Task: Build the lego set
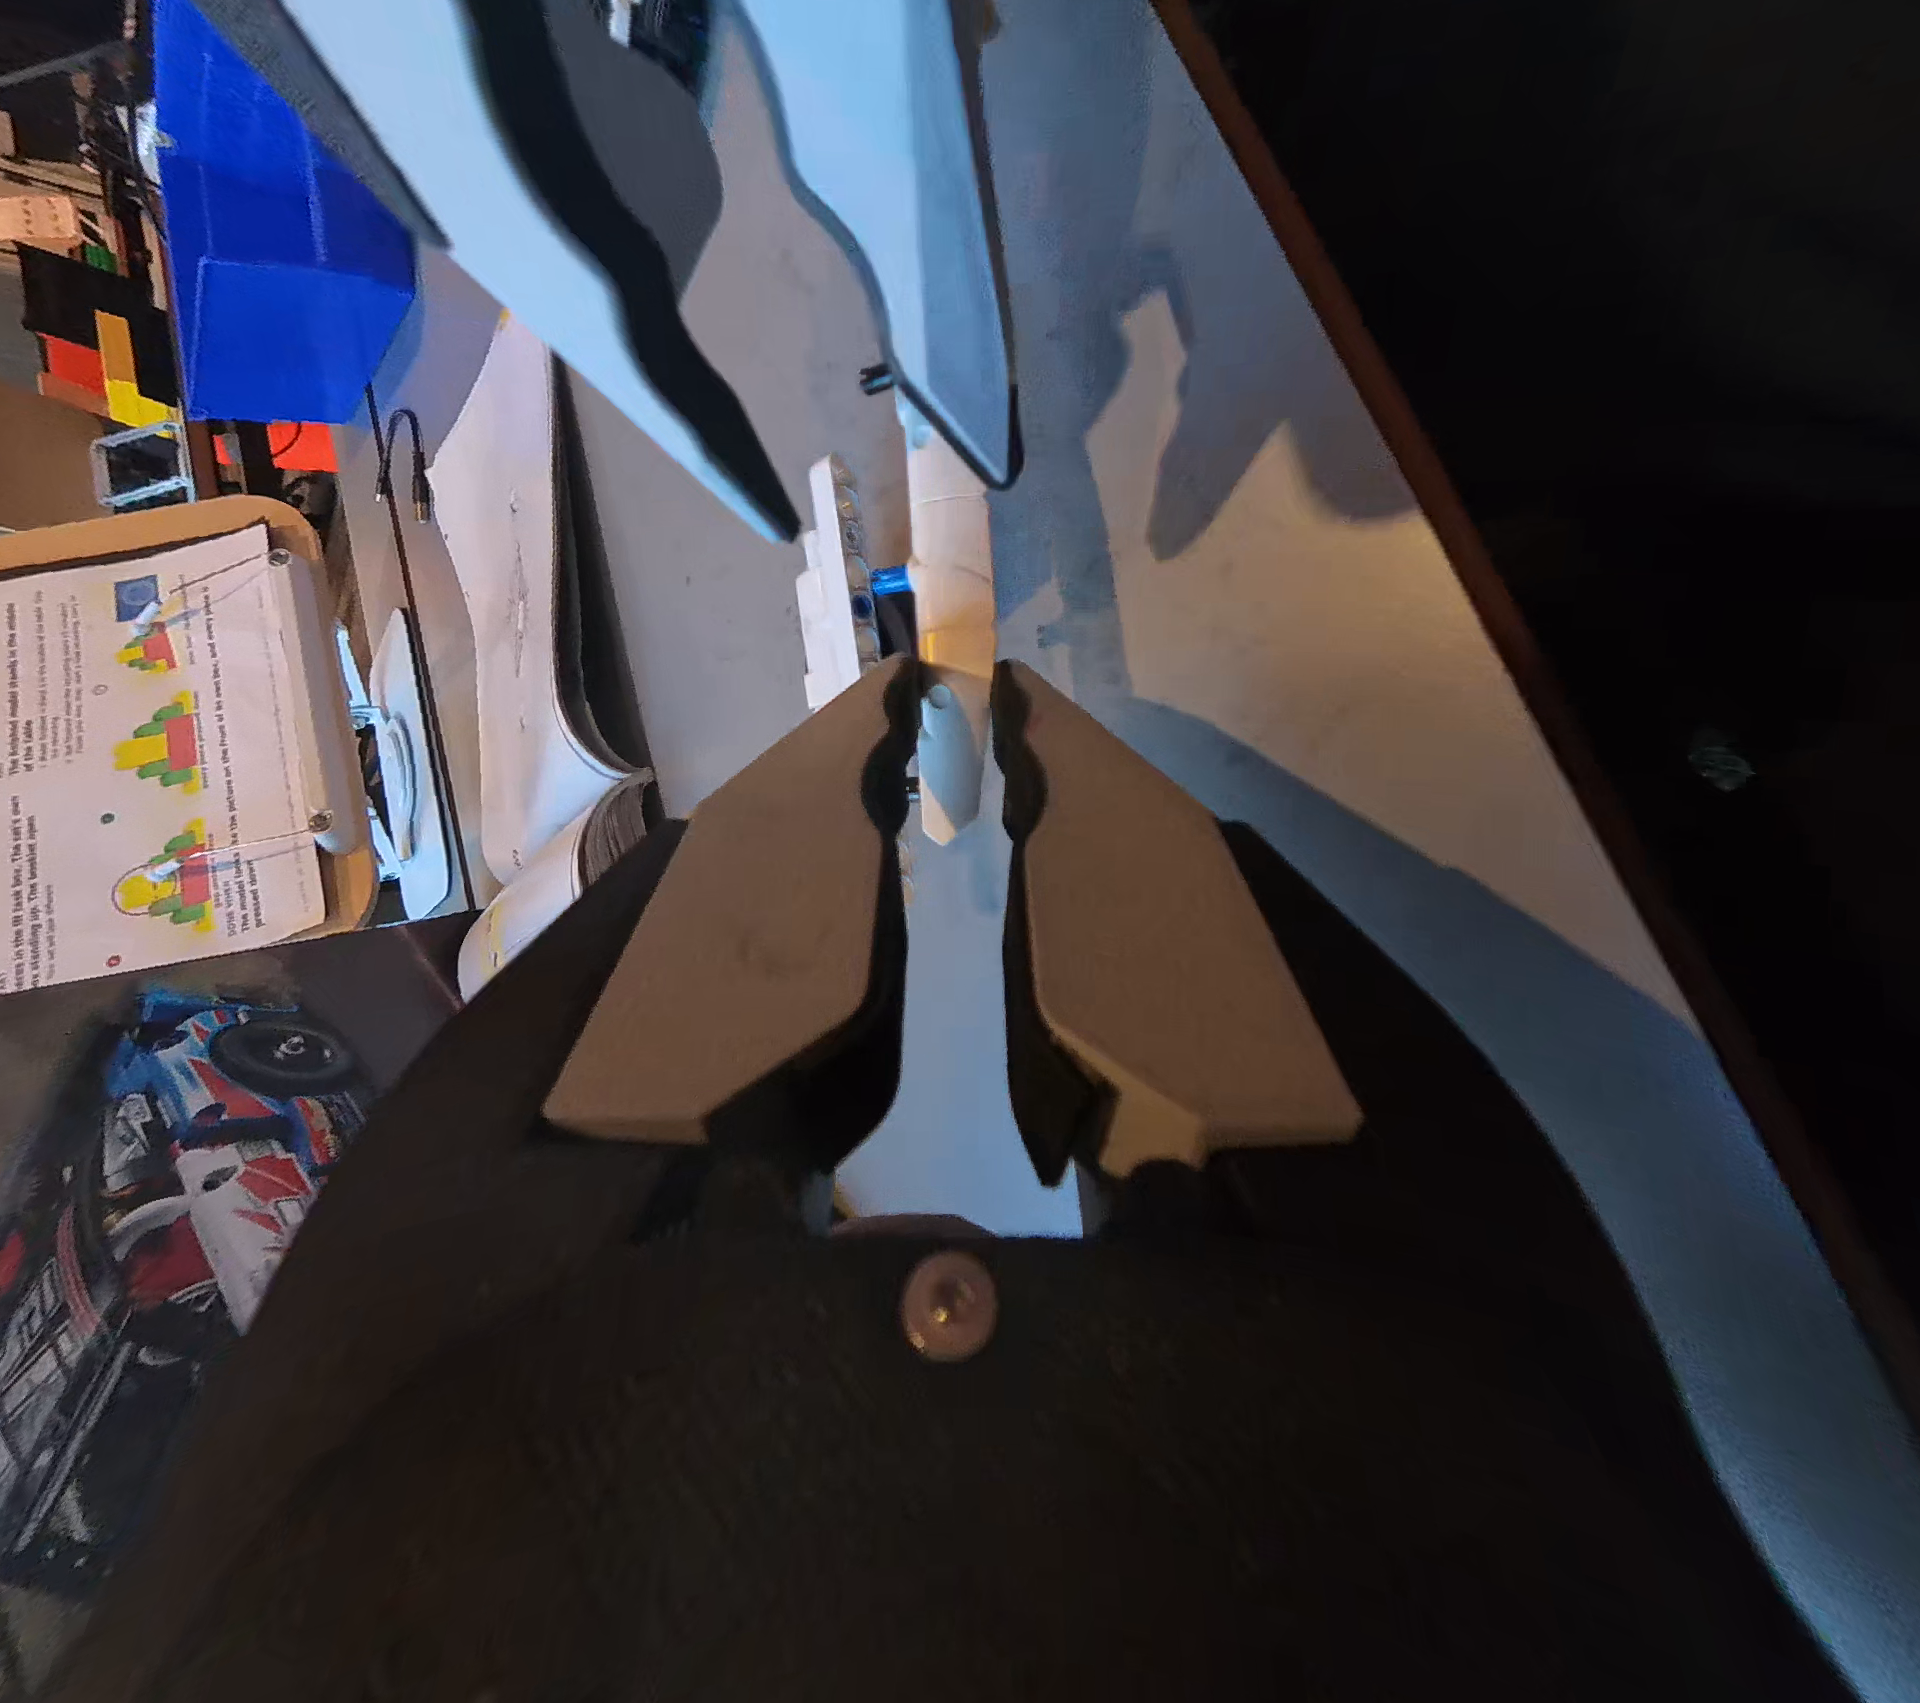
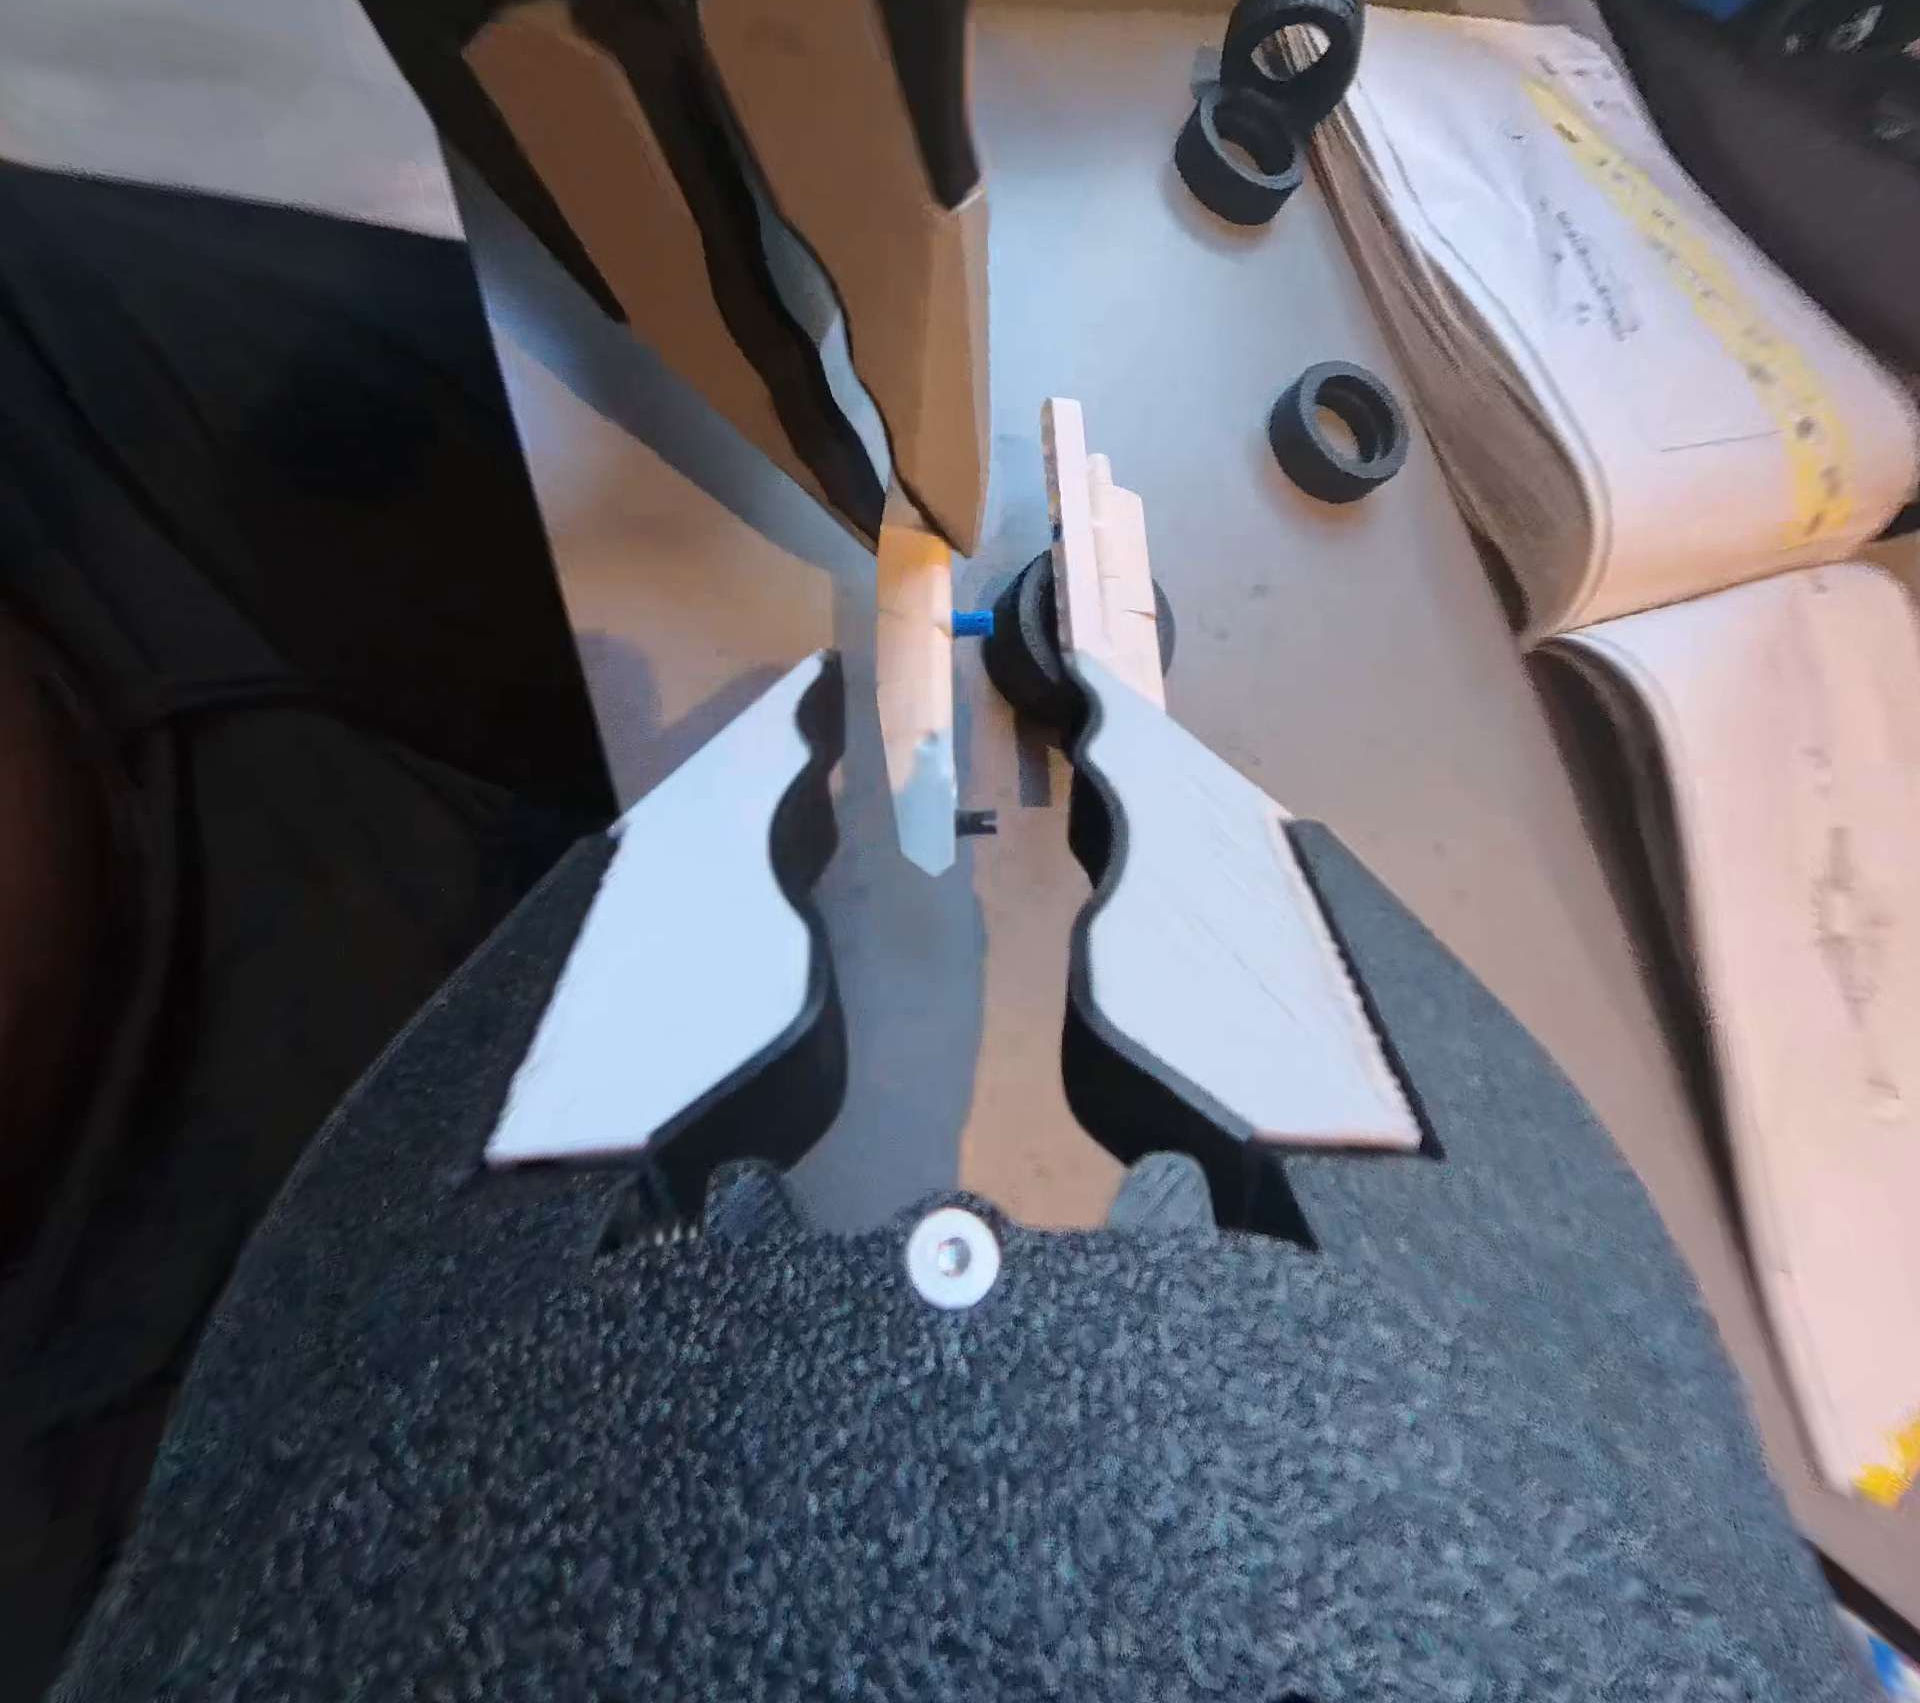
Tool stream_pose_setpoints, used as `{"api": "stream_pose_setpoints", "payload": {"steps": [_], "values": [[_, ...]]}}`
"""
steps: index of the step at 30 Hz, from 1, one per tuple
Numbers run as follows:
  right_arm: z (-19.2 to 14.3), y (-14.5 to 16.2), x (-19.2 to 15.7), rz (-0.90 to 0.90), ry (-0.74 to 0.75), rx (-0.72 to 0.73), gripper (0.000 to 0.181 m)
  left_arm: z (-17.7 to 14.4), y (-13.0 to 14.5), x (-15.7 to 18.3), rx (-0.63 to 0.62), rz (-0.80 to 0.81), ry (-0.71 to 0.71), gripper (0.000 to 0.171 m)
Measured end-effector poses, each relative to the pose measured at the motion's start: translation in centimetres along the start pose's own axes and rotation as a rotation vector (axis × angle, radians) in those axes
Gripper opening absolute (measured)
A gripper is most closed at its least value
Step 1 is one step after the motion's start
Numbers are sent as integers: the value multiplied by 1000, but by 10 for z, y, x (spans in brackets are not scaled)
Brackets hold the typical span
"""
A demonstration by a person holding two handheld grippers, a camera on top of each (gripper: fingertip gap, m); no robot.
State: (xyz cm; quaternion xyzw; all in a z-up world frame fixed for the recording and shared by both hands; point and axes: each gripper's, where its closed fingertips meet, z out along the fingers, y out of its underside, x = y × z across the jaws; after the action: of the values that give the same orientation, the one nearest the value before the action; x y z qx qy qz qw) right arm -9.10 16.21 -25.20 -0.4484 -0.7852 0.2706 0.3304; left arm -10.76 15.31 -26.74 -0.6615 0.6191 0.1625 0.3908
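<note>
A white lego panel (image 1: 943, 754) stands between the fingers of my left gripper (image 1: 953, 666), which is shut on it. In the right wrist view the left gripper (image 2: 930, 533) comes down from above onto the panel's (image 2: 914, 687) top end. A blue pin (image 2: 971, 623) joins the panel to a white beam assembly (image 2: 1101, 552) with a black tyre (image 2: 1023, 656) behind it. My right gripper (image 2: 951, 666) is open, with its fingers on either side of both parts. In the left wrist view it (image 1: 894, 500) reaches in from above around the beam assembly (image 1: 836, 573) and blue pin (image 1: 890, 581).
Loose black tyres (image 2: 1340, 432) (image 2: 1242, 157) (image 2: 1294, 27) lie on the table beside open instruction booklets (image 2: 1621, 323). A blue bin (image 1: 281, 251), an instruction sheet on a tray (image 1: 156, 749) and the lego box (image 1: 156, 1186) are at the left. The table's dark edge (image 1: 1455, 531) runs along the right.
</note>
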Motion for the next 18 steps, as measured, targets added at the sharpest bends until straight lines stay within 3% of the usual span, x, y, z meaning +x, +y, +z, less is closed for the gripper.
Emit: {"api": "stream_pose_setpoints", "payload": {"steps": [3, 8, 13, 18], "values": [[8, 7, -1, -136, 109, -74, 29, -1, 5, 1, 14, -30, 10, 11], [16, 0, -3, -264, 218, -97, 30, -2, 3, 0, 60, -98, 28, 11], [23, 6, 4, -453, 368, -176, 15, -3, 2, -3, 74, -111, 33, 9], [20, -1, 3, -616, 490, -157, 8, -2, 8, 0, 51, -128, 33, 7]]}}
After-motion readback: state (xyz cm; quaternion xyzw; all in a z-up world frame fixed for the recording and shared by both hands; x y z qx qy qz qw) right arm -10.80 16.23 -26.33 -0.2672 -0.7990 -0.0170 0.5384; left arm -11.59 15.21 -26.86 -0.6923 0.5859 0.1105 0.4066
